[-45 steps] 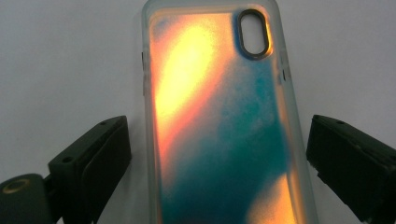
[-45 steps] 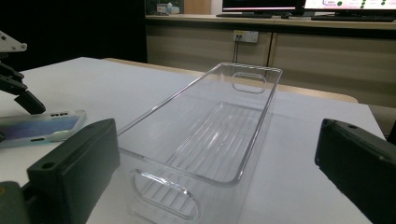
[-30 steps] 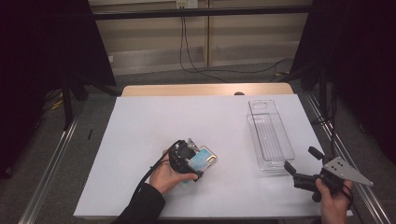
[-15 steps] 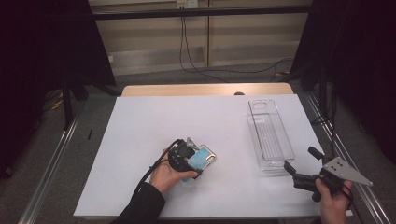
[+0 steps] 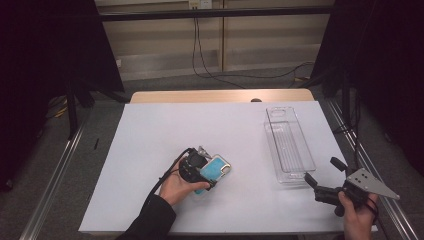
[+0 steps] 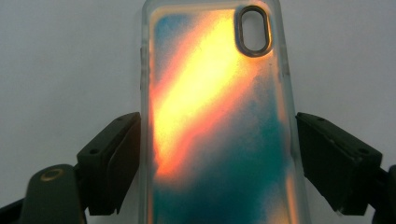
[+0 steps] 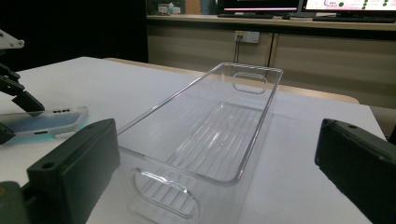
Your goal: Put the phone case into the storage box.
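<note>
A phone case (image 5: 216,170) with a teal and orange back lies flat on the white table (image 5: 165,130) left of centre. My left gripper (image 5: 200,169) sits over its near end, held by a hand. In the left gripper view the phone case (image 6: 215,140) runs up between the two jaws of the left gripper (image 6: 217,126). The left jaw is against one long edge and the right jaw stands a sliver off the other. My right gripper (image 5: 320,169) is open at the table's near right corner, just short of a clear plastic tray (image 5: 289,145) with nothing between its fingers.
The clear plastic tray (image 7: 210,126) is long, ribbed on the bottom and holds nothing; it lies lengthwise straight ahead of the right gripper (image 7: 219,140). Metal rails (image 5: 55,180) run along both sides of the table. Cables hang at the back wall (image 5: 200,50).
</note>
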`<state>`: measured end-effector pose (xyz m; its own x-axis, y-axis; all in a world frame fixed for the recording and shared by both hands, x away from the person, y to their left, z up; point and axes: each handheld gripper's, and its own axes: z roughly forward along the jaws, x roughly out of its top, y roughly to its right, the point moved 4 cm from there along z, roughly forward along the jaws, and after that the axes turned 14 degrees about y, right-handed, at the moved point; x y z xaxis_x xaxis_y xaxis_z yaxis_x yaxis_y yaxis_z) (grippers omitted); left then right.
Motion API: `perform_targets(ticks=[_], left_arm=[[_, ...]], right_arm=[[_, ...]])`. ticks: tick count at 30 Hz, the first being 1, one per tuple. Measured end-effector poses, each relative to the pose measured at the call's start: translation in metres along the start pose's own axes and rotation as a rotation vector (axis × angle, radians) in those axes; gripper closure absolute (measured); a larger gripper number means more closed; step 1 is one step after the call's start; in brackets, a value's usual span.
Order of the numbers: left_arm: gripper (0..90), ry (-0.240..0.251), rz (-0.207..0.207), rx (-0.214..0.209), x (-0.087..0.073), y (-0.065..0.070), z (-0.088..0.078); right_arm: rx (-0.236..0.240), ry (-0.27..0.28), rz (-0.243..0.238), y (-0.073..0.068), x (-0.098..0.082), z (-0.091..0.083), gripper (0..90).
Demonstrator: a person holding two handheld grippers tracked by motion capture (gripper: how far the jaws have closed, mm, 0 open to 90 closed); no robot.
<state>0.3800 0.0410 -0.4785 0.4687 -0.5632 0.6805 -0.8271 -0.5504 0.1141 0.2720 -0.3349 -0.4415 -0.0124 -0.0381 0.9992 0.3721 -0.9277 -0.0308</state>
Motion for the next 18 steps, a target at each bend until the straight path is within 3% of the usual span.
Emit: perform_targets(ticks=[7,18], left_arm=[[17.4,-0.002,0.009,-0.025,0.001,0.002,-0.003],[17.4,0.075,-0.02,0.012,0.007,-0.005,-0.015]], right_arm=[[-0.003,0.003,0.0,0.0,0.0,-0.001,0.0],[-0.003,0.002,0.0,0.0,0.0,-0.001,0.0]])
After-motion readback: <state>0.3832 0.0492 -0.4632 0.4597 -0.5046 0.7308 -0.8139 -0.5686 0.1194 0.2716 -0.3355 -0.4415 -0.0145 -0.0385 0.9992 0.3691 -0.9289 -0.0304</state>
